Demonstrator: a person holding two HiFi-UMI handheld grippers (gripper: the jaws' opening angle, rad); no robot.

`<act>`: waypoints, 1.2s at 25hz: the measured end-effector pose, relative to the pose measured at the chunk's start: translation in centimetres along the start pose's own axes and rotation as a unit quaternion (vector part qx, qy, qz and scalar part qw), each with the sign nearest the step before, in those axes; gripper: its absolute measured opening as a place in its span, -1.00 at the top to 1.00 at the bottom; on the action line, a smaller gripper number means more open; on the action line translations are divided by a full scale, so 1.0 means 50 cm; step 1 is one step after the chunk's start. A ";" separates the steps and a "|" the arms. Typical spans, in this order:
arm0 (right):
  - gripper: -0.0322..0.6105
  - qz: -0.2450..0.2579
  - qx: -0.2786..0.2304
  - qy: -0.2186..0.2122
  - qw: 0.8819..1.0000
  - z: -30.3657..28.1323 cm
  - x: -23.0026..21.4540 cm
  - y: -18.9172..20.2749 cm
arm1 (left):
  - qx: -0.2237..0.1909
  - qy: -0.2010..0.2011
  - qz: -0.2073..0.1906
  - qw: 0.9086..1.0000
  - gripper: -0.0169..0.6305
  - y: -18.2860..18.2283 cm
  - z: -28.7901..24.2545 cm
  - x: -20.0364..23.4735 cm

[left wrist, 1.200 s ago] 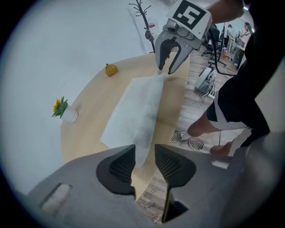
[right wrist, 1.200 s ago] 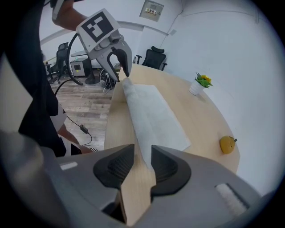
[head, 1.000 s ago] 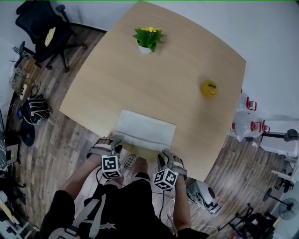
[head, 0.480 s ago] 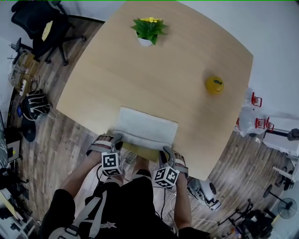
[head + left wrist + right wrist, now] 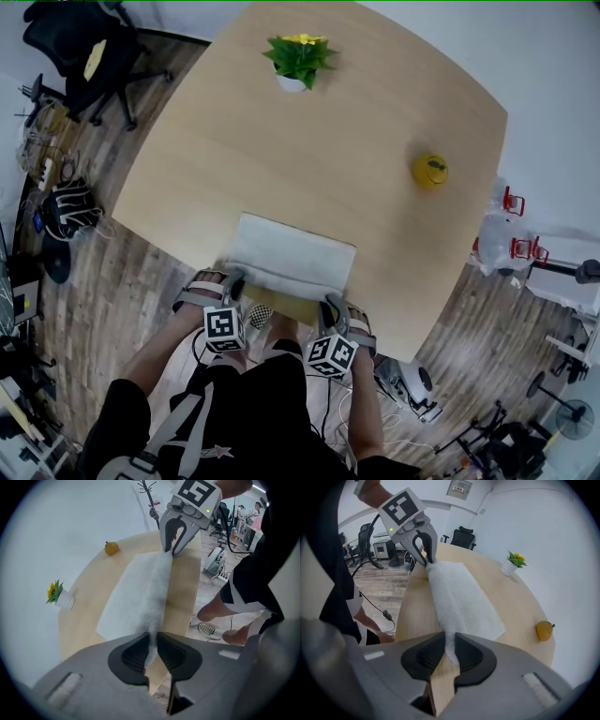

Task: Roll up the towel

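Observation:
A white towel [image 5: 292, 255] lies flat on the wooden table [image 5: 328, 141], close to its near edge. My left gripper [image 5: 234, 279] is at the towel's near left corner and my right gripper [image 5: 330, 305] at its near right corner. In the left gripper view the towel's [image 5: 140, 592] bunched near edge runs into my left gripper [image 5: 152, 641], whose pads pinch it. The right gripper view shows the same edge [image 5: 459, 597] caught in my right gripper [image 5: 449, 641]. Both pairs of jaws have just been closing, with the towel's edge between them.
A small potted plant [image 5: 298, 58] stands at the table's far side and a yellow fruit-shaped object [image 5: 429, 171] at its right. An office chair [image 5: 75, 56] and bags sit on the floor to the left. The person's legs are just below the table's edge.
Both grippers stay at the towel's near corners. Their jaws look drawn in on the edge, which is slightly bunched. The head view shifted a little early on.

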State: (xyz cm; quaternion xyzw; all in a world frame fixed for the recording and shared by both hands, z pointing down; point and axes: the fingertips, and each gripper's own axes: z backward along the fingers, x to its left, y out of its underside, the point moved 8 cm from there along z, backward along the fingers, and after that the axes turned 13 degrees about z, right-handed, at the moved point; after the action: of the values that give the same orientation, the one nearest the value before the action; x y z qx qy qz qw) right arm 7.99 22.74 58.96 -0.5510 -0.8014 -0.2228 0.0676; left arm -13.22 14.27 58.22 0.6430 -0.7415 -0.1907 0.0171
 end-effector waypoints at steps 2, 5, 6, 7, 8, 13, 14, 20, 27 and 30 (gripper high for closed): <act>0.69 0.001 0.001 0.001 1.000 0.002 0.003 0.001 | 0.001 0.001 -0.003 1.000 0.75 0.001 0.001 -0.005; 0.71 0.000 0.003 0.001 1.000 0.010 0.011 0.000 | 0.004 0.004 -0.008 1.000 0.77 0.004 0.010 -0.012; 0.71 -0.001 0.003 -0.001 1.000 0.014 0.015 0.000 | 0.004 0.006 -0.010 1.000 0.77 0.006 0.014 -0.017; 0.71 -0.002 0.004 -0.004 1.000 0.017 0.021 0.000 | 0.004 0.010 -0.012 1.000 0.77 0.009 0.017 -0.023; 0.72 -0.004 0.005 -0.008 1.000 0.022 0.027 0.000 | 0.005 0.013 -0.014 1.000 0.77 0.011 0.020 -0.029; 0.72 -0.013 0.010 -0.022 1.000 0.044 0.069 0.002 | 0.014 0.029 -0.019 0.999 0.78 0.029 0.032 -0.071; 0.72 -0.016 0.011 -0.021 1.000 0.046 0.077 0.003 | 0.014 0.029 -0.020 0.999 0.78 0.033 0.032 -0.078; 0.72 -0.025 0.014 -0.015 0.999 0.056 0.092 0.004 | 0.022 0.027 -0.029 0.999 0.77 0.029 0.044 -0.082; 0.68 -0.032 0.013 -0.022 0.999 0.058 0.062 0.005 | 0.030 0.024 -0.032 0.999 0.76 0.016 0.048 -0.062; 0.68 -0.031 0.013 -0.024 0.999 0.057 0.048 0.005 | 0.032 0.026 -0.030 0.999 0.76 0.012 0.048 -0.051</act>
State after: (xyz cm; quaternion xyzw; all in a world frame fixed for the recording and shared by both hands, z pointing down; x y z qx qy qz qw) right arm 7.66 26.08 57.35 -0.5302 -0.8223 -0.2011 0.0488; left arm -14.01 17.39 56.74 0.6700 -0.7269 -0.1506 0.0101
